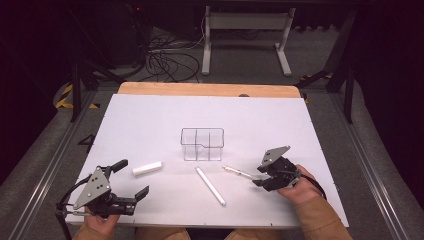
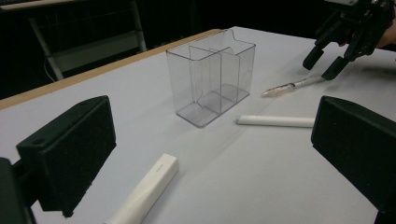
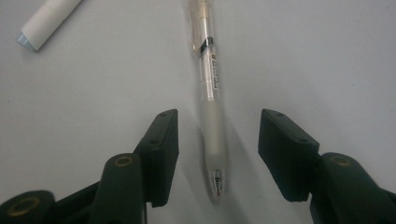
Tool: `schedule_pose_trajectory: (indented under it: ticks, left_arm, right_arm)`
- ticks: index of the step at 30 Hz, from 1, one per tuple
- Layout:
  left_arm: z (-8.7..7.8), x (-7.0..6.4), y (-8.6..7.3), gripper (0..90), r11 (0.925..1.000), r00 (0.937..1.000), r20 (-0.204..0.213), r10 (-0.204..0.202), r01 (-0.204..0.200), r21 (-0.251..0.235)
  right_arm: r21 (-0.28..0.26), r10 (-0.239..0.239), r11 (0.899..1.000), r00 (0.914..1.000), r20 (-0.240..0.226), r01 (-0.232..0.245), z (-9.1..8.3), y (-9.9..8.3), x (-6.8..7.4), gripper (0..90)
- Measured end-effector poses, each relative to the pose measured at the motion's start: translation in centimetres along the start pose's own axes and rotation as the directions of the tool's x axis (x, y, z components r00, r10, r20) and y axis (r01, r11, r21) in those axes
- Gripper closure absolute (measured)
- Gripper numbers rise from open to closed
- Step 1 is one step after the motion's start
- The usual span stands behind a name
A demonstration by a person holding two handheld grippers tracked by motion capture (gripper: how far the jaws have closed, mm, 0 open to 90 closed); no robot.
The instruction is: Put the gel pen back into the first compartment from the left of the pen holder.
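Clear plastic and a frosted grip make up the pen (image 3: 212,93), which lies flat on the white table (image 1: 150,120) just in front of the right gripper (image 1: 261,179). In the high view its long axis runs from left to right, tilted a little toward the person at the right end. In the right gripper view it runs straight up the frame, its tip lying between the two spread jaws, neither jaw touching it. It rests right of the long white marker (image 1: 210,186) and near the clear compartment box (image 1: 202,144). The left gripper (image 1: 131,179) sits at the near left, jaws wide apart and holding nothing, beside the short white stick (image 1: 147,168).
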State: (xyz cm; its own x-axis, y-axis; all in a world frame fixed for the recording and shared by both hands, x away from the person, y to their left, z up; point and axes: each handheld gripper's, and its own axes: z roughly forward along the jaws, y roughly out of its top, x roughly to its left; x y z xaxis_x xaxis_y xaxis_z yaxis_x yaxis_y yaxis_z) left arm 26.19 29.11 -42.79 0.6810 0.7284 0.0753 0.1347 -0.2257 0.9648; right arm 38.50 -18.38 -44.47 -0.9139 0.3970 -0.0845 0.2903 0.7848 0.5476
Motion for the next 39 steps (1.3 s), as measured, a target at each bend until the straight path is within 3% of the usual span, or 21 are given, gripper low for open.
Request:
schedule_pose_trajectory:
  ticks: [19,39]
  left_arm:
    - [0.02,-0.01,0.01,0.6,1.0000,1.0000,0.000,0.001,-0.001,0.000]
    - [0.07,-0.08,0.01,0.6,1.0000,1.0000,0.004,-0.005,0.005,0.001]
  right_arm:
    - [0.073,-0.029,0.997,0.9996,0.001,0.028,0.17,-0.64,0.35,74.2]
    - [0.078,-0.042,0.996,0.9990,0.013,0.041,0.22,-0.52,0.57,80.2]
